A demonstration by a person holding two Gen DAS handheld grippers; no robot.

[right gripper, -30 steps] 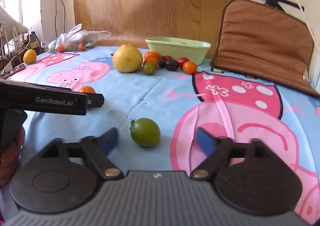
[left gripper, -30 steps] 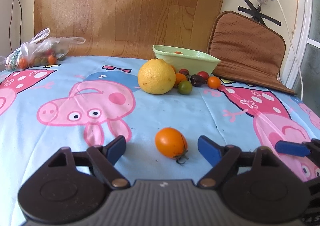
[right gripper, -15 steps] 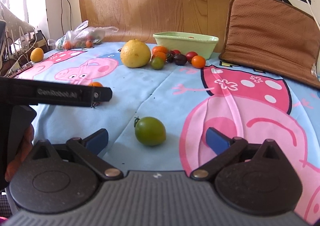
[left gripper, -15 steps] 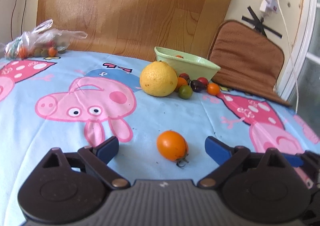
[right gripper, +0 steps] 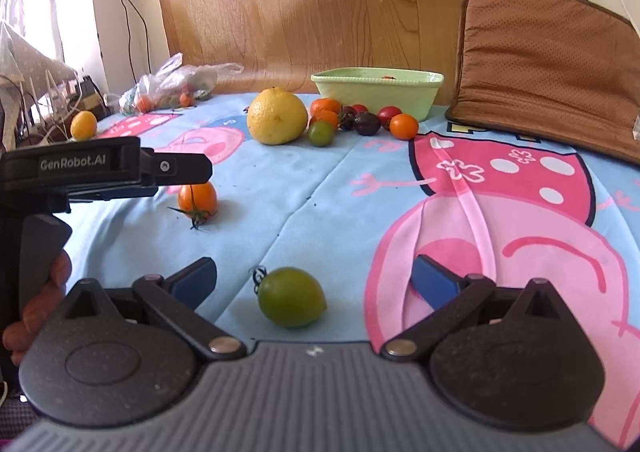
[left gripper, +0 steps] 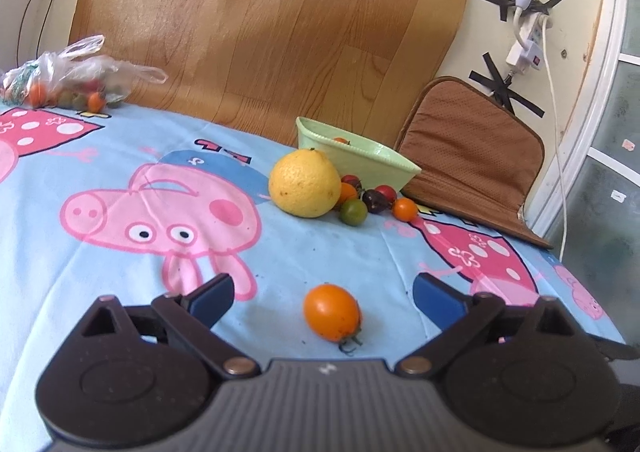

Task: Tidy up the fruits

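Observation:
An orange tomato (left gripper: 331,317) with a green stem lies on the blue cartoon-pig cloth. My left gripper (left gripper: 323,294) straddles it, its jaws opening, blue pads well clear on both sides. A green tomato (right gripper: 291,302) lies between the wide-apart pads of my right gripper (right gripper: 315,280), untouched. The orange tomato (right gripper: 197,198) also shows in the right wrist view, under the left tool's black arm. Farther back stand a big yellow citrus (left gripper: 305,183), a cluster of small tomatoes (left gripper: 376,200) and a pale green bowl (left gripper: 360,164) with one fruit inside.
A plastic bag of small fruits (left gripper: 68,84) lies at the far left by the wooden board. A brown cushion (left gripper: 468,156) leans at the back right. A small yellow fruit (right gripper: 83,125) sits at the left edge. A person's hand (right gripper: 36,312) grips the left tool.
The left jaws have spread wider around the orange tomato, and the left view has rolled a little. The right jaws opened slightly more. Both tomatoes stayed where they lay.

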